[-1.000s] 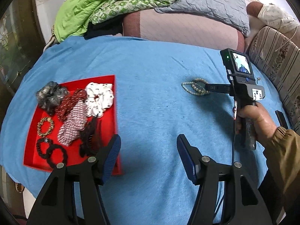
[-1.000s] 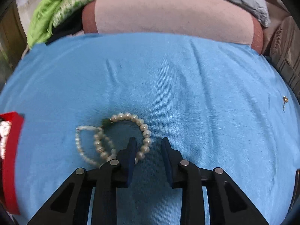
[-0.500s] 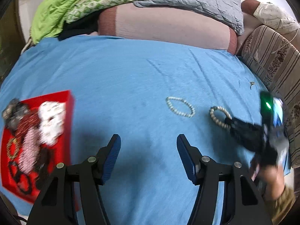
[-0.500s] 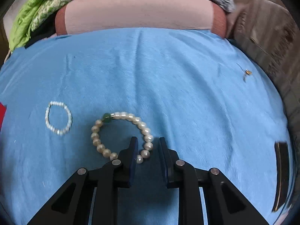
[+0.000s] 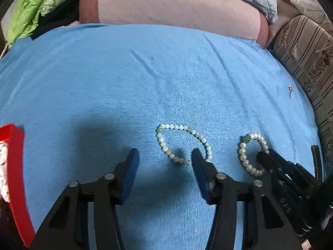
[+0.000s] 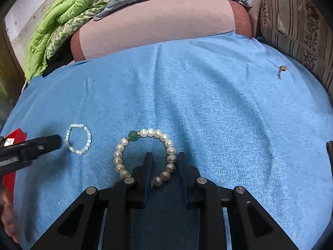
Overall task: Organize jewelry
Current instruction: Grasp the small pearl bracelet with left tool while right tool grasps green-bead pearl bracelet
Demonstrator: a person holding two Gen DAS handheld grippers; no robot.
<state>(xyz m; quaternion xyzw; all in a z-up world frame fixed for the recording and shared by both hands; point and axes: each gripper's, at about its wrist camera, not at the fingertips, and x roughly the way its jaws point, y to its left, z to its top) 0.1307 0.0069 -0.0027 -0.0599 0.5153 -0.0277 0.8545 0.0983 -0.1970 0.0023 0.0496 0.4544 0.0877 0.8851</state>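
Note:
A large pearl bracelet with one green bead (image 6: 145, 154) lies on the blue cloth (image 6: 208, 108). My right gripper (image 6: 163, 158) is partly open, its jaws straddling the bracelet's near right beads without pinching them. The same bracelet shows in the left wrist view (image 5: 250, 156). A smaller pale bead bracelet (image 5: 183, 143) lies just ahead of my open left gripper (image 5: 165, 156), its near right end by the right fingertip (image 5: 197, 158). It also shows in the right wrist view (image 6: 78, 138). A red tray (image 5: 14, 166) sits at the left edge.
A small metal earring (image 6: 281, 70) lies far right on the cloth. A dark flat object (image 5: 316, 160) lies at the right edge. Pink cushion (image 6: 156, 25), green quilt (image 6: 62, 20) and a striped sofa (image 6: 301, 25) border the cloth.
The right gripper dragged the large pearl bracelet away from the small one, separating them. The left gripper swung from the red tray rightwards up to the small bracelet.

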